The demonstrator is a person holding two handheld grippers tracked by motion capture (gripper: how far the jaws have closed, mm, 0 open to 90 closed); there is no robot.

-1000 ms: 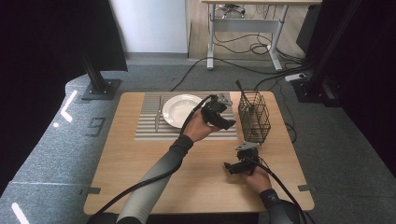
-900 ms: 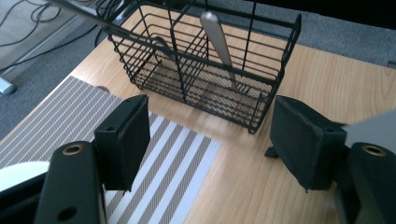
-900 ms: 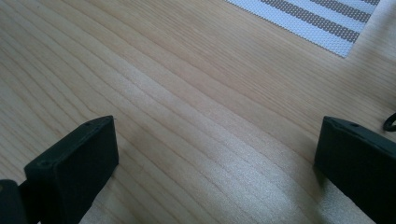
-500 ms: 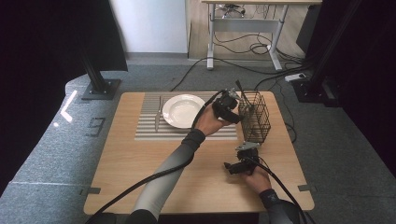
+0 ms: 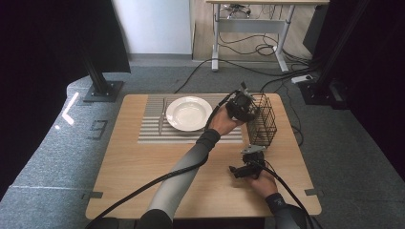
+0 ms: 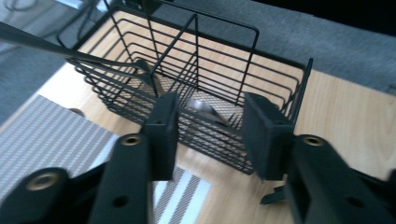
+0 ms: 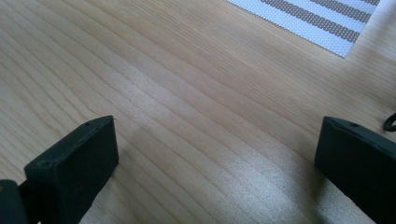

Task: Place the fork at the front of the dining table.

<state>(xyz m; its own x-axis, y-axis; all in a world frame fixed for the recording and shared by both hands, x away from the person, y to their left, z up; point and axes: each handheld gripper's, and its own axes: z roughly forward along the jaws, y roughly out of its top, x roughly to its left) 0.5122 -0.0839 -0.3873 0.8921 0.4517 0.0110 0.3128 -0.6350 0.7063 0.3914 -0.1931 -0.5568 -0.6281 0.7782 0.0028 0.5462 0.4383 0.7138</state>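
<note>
A black wire basket [image 5: 265, 126] stands on the right of the wooden table [image 5: 138, 181]. My left gripper [image 5: 243, 107] hovers at the basket's near-left top corner. In the left gripper view this gripper [image 6: 212, 135] is open, nothing between its pads, facing the basket [image 6: 275, 79] from just above. A metal utensil [image 6: 70, 51] leans inside the basket, its handle sticking out over the rim. My right gripper [image 5: 239, 170] rests low over the table in front of the basket. In its own view the right gripper [image 7: 215, 163] is wide open above bare wood.
A white plate [image 5: 188, 113] sits on a striped placemat [image 5: 148, 129], with a piece of cutlery [image 5: 161, 117] lying left of it. A corner of the placemat [image 7: 327, 21] shows past the right gripper's jaws. Cables trail from both grippers across the table's front half.
The left gripper has moved right, from beside the plate to the basket's corner. The right gripper has stayed in place.
</note>
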